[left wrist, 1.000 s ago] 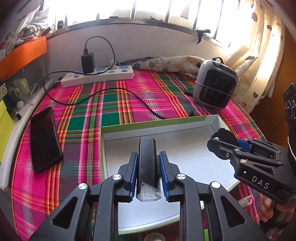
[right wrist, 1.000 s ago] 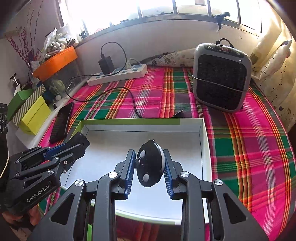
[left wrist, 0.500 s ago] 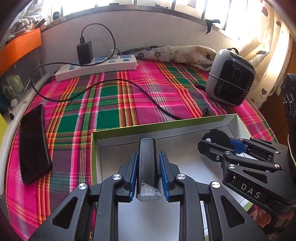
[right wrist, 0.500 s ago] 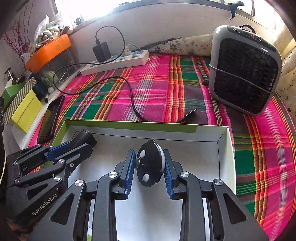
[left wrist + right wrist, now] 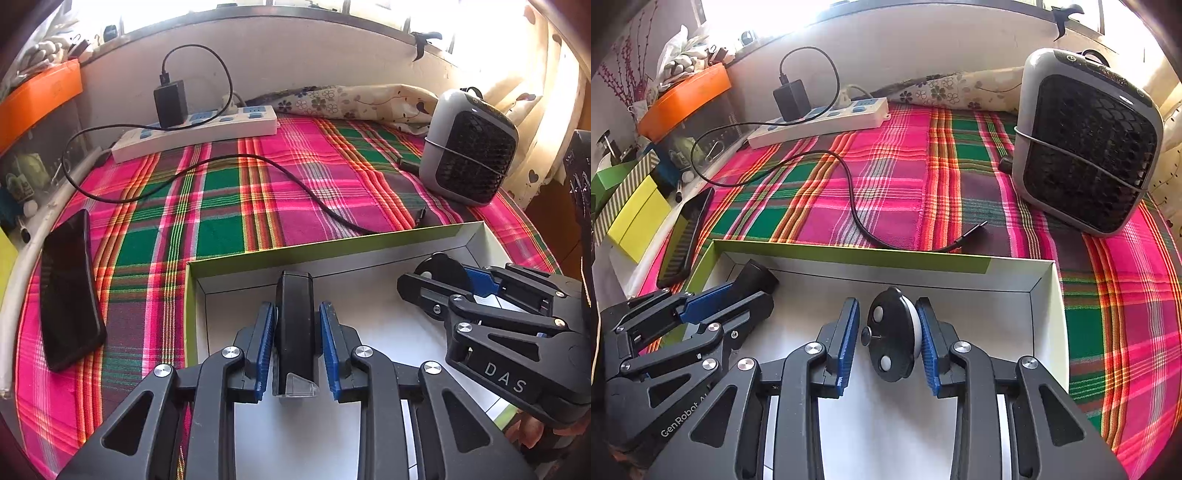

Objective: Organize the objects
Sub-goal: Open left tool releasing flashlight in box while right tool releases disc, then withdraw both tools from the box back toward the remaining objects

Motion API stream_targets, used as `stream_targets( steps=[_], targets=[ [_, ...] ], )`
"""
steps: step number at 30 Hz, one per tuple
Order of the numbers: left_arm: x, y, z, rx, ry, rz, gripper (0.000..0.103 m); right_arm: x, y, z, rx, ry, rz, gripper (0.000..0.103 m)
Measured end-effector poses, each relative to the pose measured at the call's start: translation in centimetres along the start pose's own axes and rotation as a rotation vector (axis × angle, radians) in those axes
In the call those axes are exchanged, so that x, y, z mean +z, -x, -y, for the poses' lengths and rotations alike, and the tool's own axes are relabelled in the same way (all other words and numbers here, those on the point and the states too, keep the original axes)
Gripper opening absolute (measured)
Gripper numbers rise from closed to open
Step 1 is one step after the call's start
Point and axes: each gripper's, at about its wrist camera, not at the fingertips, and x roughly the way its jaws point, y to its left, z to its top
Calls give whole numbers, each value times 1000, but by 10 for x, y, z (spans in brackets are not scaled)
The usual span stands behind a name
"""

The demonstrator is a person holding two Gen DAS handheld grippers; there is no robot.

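A shallow white box with a green rim (image 5: 317, 249) (image 5: 849, 254) lies on the plaid cloth. My left gripper (image 5: 297, 341) sits inside its left part around a black bar-shaped device with a clear end (image 5: 295, 328); the jaws stand slightly apart from it, with gaps on both sides. It also shows in the right wrist view (image 5: 720, 299). My right gripper (image 5: 890, 341) sits inside the box's right part around a round black disc with white buttons (image 5: 892, 334); there is a gap at its left pad. It also shows in the left wrist view (image 5: 465, 284).
A black phone (image 5: 70, 288) lies left of the box. A black cable (image 5: 258, 173) runs from a charger on a white power strip (image 5: 195, 133) to the box's far edge. A grey fan heater (image 5: 1086, 144) stands far right. Yellow and green boxes (image 5: 635, 214) sit at the left.
Both grippers moved forward and down into the box with their objects. The jaws of both have opened a little; gaps now show beside the bar device and the disc.
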Motion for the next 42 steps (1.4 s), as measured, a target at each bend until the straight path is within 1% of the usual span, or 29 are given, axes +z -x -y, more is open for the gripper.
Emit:
stream_targets(
  steps=[1,2,3,5,6,10,12,14,15,17,20,28,32,38,42],
  targets=[
    [1,0,0,-4,4,-1,23,0,0,-1,5,3,0,38],
    [1,0,-1,-9,9,-3,24,0,0,-1,5,4,0,44],
    [1,0,-1,-14,14,-5,24,-1,0,-2,0,4,1,46],
    [2,1,-1,-17,20,-9,24,-1,1,-2,-9,-1,7,55],
    [2,1,-1,-15,20,-10,25,-2,1,-2,-8,-6,8,56],
    [0,3,0,-22,22,-14,31,-3,2,-1,-3,-14,9,57],
    [-1,5,0,-26,24,-15,37,-4,5,-2,-14,-11,21,57],
    [-2,8,-1,-26,31,-15,39,-5,8,-3,-30,-4,35,57],
    [-3,9,-2,-28,34,-14,39,-5,10,-3,-38,-1,41,58],
    [-5,13,-2,-30,38,-10,40,-6,15,-3,-54,2,53,64],
    [-7,23,-1,-28,35,3,40,-8,23,-5,-63,9,67,66],
    [-18,52,-2,-24,37,35,40,-19,46,-7,-81,2,97,66],
    [-28,67,-2,-24,43,53,40,-29,59,-9,-76,-10,110,66],
    [-44,87,1,-9,19,79,40,-45,80,-16,-89,0,135,66],
    [-55,97,0,-19,27,86,40,-58,95,-17,-88,-7,154,66]
  ],
)
